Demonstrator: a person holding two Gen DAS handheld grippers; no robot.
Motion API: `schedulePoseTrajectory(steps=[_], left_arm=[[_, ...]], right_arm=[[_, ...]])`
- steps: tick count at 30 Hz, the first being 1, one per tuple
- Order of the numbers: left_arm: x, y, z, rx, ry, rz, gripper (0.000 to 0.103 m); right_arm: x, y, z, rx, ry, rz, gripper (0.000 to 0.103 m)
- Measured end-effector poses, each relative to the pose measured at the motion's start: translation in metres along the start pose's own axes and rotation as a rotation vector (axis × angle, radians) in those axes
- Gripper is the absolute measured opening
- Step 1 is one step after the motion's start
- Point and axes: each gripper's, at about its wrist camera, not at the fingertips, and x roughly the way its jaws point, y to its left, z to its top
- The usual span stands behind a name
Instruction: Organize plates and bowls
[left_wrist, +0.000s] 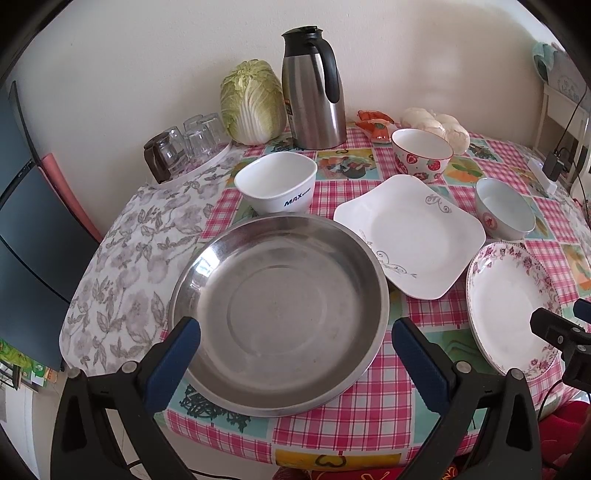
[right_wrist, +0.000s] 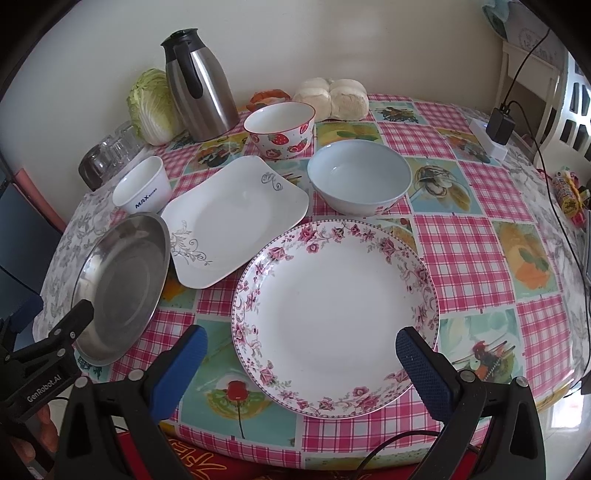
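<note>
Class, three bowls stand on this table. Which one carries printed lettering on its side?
The plain white bowl beside the steel plate, marked "MAX" in blue. The strawberry bowl bears fruit pictures; the pale blue bowl shows no lettering.

Steel plate, round & shallow, empty, lies flat at table's near-left edge. Square white plate w/ grey scrollwork sits just beside it; floral-rimmed round plate nearer front. Behind: white "MAX" bowl, strawberry bowl, pale blue bowl, all upright, empty.
</note>
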Motion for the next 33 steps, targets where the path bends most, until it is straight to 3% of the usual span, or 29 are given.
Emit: schedulePoseTrajectory(steps=[33], left_arm=[[0.0013,-0.0010,-0.0016,0.006,0.003,0.000,0.103]], right_arm=[[-0.0005,-0.0018,0.0015,0.006,-0.002,0.012,0.103]])
